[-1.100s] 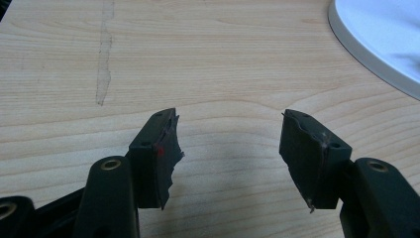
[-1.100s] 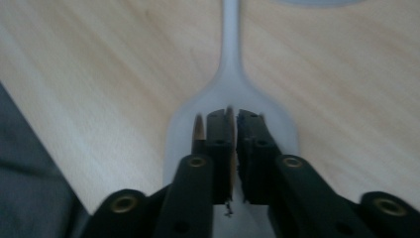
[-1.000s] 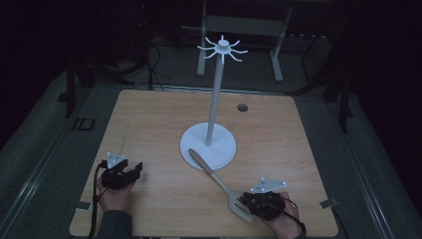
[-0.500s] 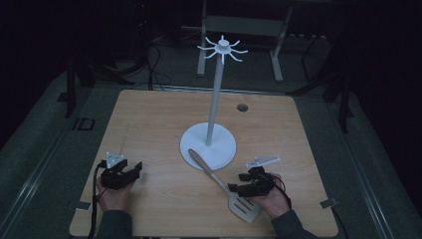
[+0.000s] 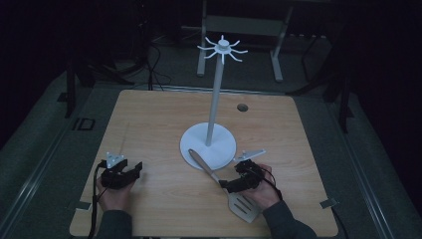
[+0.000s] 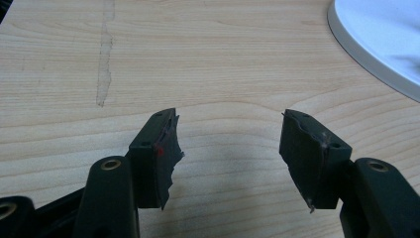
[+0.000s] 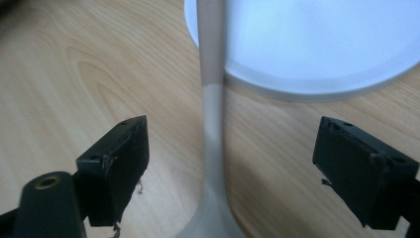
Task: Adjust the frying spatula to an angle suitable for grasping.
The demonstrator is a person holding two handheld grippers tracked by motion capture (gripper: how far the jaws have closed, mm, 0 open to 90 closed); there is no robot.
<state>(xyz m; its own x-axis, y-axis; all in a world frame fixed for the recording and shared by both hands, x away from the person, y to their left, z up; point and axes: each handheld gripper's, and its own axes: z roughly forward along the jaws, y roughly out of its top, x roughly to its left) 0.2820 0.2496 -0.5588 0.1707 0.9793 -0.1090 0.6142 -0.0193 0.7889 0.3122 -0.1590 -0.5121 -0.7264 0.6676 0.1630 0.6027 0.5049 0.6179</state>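
Checking out the right claw (image 5: 228,185) first: gaping about as wide as possible, jaws having just been opening, and straddling the thin neck of the spatula (image 5: 213,175) without pinching it. Going by the right gripper view, the pads are sitting well off the neck (image 7: 212,114) on either side, so it's gripping nothing at the moment. Guessing at the why: lining up square across the narrow part, just above the blade, where closing would be getting a solid bite instead of slipping on the flat end. Probably aiming at lifting it toward those little hooks (image 5: 222,47) up top of the stand, but only judging from the layout here. Meanwhile parking the left claw (image 5: 135,169) on the bench (image 5: 159,119) out at roughly 8 o'clock from the stand's base (image 5: 221,142), also spread open and holding nothing, with bare wood between the jaws in the left gripper view (image 6: 228,119); looking like it's staying out of the way. As for the spatula itself: lying flat at about 5 o'clock from the base, handle tip pointing to 11 o'clock and resting up on the base's rim, slotted blade pointing to 5 o'clock right beside the right hand. Looking pale grey-beige overall, long and slim, widening toward the handle end. Showing two tones up close, a slightly darker handle running into a paler neck that's flaring out into the blade. Nothing else crowding it, so a clean pickup should be looking easy enough.
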